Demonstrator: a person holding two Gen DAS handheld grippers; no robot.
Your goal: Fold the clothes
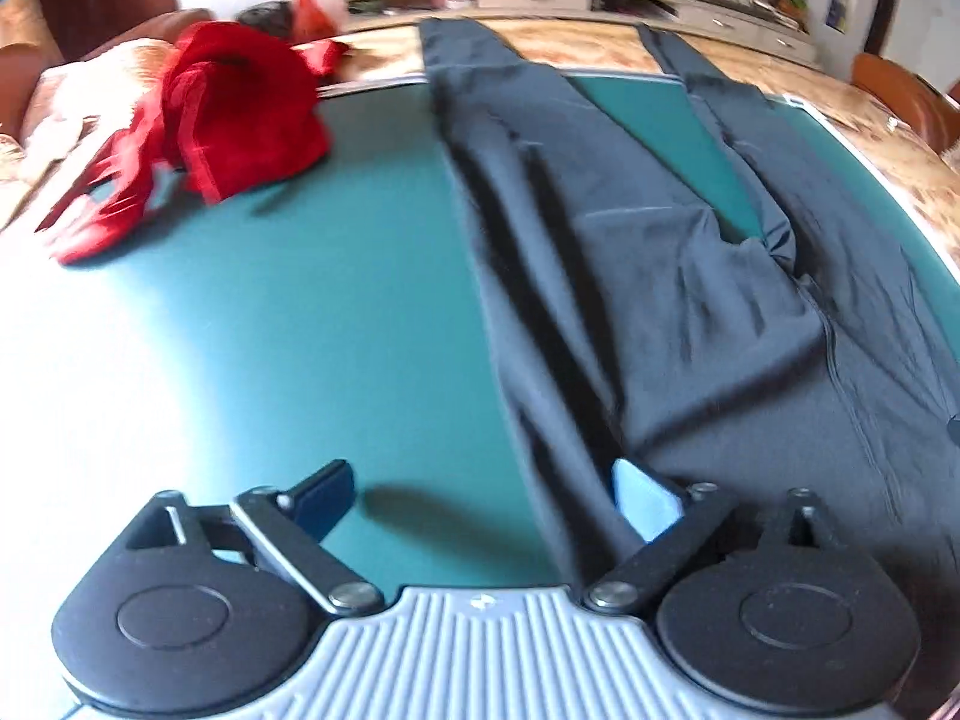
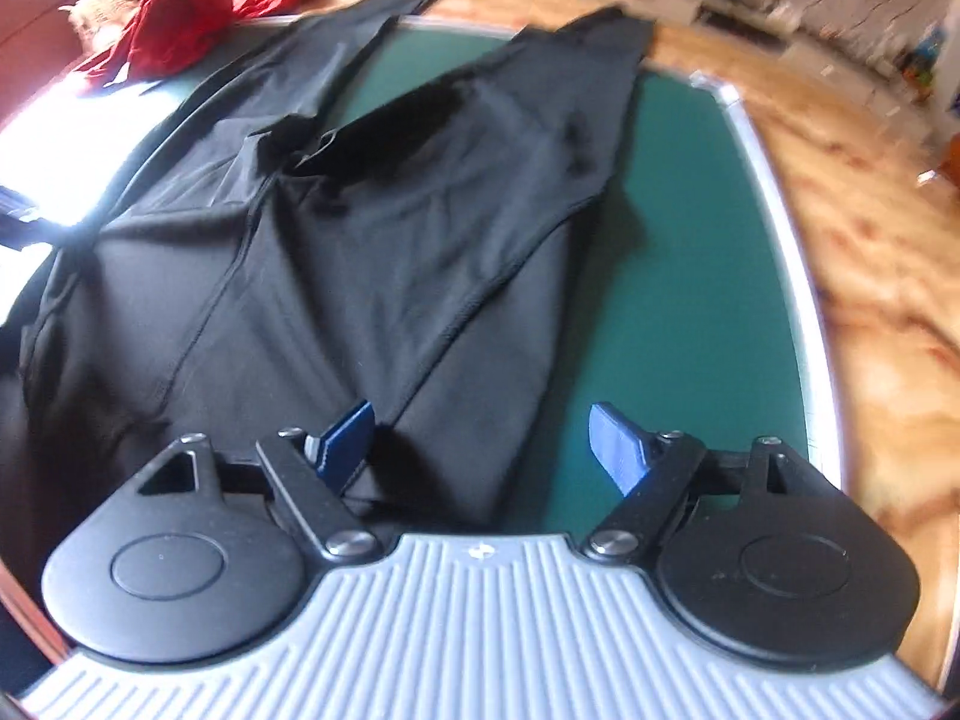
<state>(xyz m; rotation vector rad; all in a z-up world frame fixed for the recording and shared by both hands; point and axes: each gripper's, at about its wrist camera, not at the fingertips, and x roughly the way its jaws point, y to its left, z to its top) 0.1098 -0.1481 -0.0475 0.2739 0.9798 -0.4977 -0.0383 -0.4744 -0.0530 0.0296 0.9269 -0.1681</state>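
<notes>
Trousers lie flat and full length on the green desk, legs parted, no fold made yet. Left gripper and right gripper both spread wide at the waist end, pinching nothing. Red garment heaped at the far corner, also unfolded.

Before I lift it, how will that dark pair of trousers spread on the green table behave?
The dark stretchy trousers will probably drape limp: they lie flat with soft creases. The fabric looks thin and smooth, so likely light and a bit slippery on the green table. The far legs already hang over the edge and may drag.
</notes>
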